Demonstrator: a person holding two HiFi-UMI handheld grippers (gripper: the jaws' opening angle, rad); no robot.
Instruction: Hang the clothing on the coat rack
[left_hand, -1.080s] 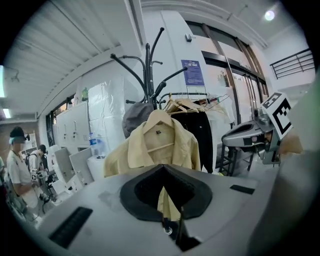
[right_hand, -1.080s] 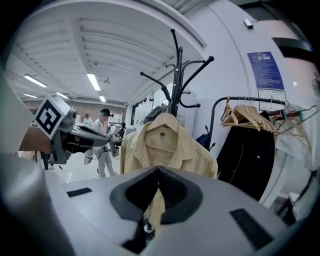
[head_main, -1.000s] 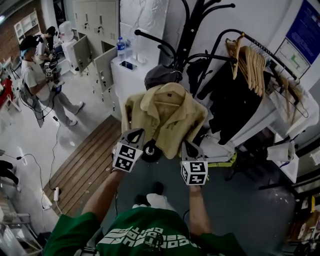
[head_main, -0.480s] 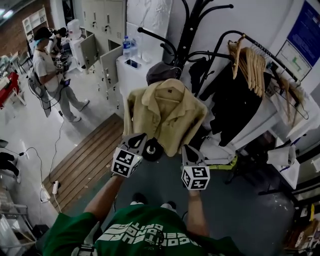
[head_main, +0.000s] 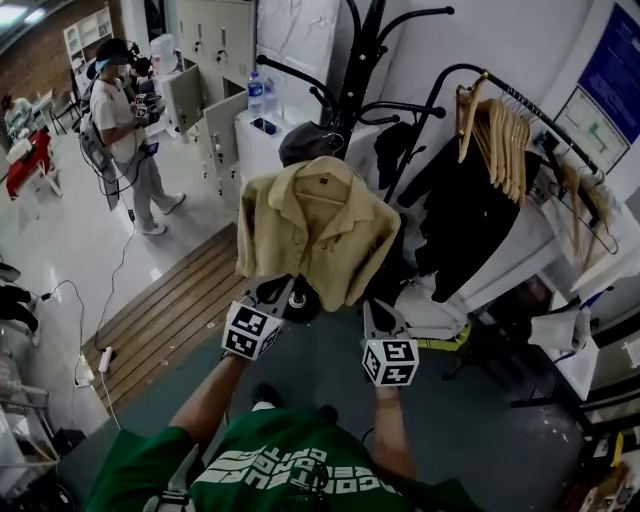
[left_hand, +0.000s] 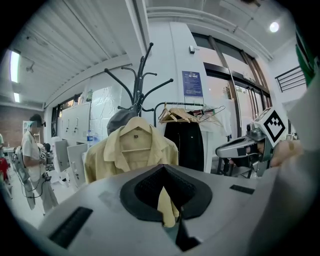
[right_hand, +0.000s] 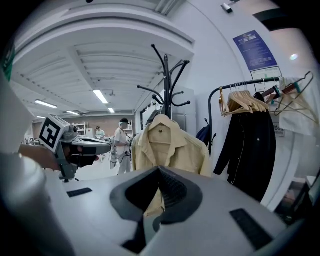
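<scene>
Fingers of the left gripper (head_main: 275, 290) are pinched tight on the lower hem of the one tan collared cotton shirt (head_main: 318, 235), which hangs collar-up at 12 o'clock, long axis upright. The right gripper (head_main: 372, 308), equally near, clamps the hem too. One black branching metal coat rack (head_main: 357, 80) stands just behind the shirt at 12 o'clock. Whether the shirt is hooked on it yet, I cannot tell.

Coat rack (head_main: 357, 70) top beyond upper edge
</scene>
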